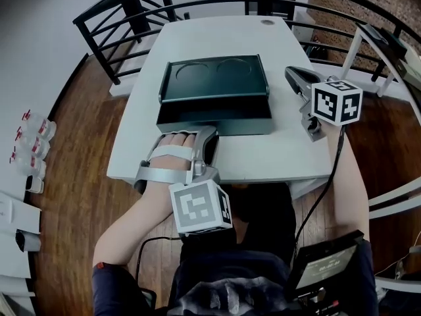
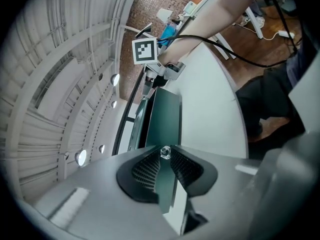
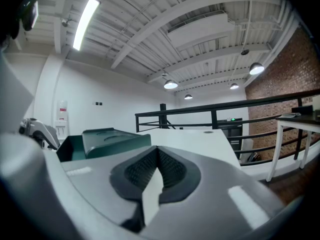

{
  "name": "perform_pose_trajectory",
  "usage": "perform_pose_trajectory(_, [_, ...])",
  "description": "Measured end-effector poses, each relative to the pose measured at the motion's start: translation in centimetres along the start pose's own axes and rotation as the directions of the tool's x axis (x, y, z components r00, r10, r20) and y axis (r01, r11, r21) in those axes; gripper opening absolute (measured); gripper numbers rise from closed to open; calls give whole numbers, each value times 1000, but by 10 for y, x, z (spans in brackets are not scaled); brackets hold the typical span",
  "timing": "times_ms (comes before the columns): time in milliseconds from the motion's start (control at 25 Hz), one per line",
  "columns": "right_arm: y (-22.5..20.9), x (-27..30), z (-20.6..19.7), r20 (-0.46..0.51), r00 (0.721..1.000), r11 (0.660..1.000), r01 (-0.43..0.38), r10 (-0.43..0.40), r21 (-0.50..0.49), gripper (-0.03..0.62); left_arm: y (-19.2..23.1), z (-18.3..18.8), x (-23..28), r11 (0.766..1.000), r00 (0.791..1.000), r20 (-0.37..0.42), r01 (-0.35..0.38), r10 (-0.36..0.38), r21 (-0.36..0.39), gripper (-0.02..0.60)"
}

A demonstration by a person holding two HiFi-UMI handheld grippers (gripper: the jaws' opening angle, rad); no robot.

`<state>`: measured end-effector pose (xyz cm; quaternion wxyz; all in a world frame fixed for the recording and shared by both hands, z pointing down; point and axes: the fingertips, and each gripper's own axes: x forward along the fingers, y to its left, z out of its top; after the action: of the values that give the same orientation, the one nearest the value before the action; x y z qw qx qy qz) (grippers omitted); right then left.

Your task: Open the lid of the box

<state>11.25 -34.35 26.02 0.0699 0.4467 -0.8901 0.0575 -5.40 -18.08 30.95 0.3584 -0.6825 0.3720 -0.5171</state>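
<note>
A dark green box (image 1: pixel 214 120) sits in the middle of the white table (image 1: pixel 276 157). Its lid (image 1: pixel 214 78), with two round recesses, is raised off the front, and a dark gap shows beneath it. In the right gripper view the lid (image 3: pixel 115 136) hovers over the box's open inside (image 3: pixel 70 149). My left gripper (image 1: pixel 210 138) lies on its side, shut, with its tips against the box's front wall (image 2: pixel 167 119). A small clear glint shows at the left gripper's tips (image 2: pixel 164 153). My right gripper (image 1: pixel 291 75) is shut and holds nothing, just right of the lid.
A black railing (image 1: pixel 125 18) curves round the table's far side. Several small bottles (image 1: pixel 33 143) stand on the wooden floor at the left. A white table frame (image 1: pixel 375 45) stands at the far right. A cable (image 1: pixel 329 189) runs down from the right gripper.
</note>
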Motion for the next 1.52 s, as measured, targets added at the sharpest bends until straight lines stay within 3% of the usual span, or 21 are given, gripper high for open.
perform_pose_trajectory(1080, [-8, 1, -2, 3, 1000, 1000, 2, -2, 0, 5, -31, 20, -48, 999, 998, 52, 20, -23, 41, 84])
perform_pose_trajectory(1520, [-8, 0, -5, 3, 1000, 1000, 1, -1, 1, 5, -33, 17, -53, 996, 998, 46, -49, 46, 79, 87])
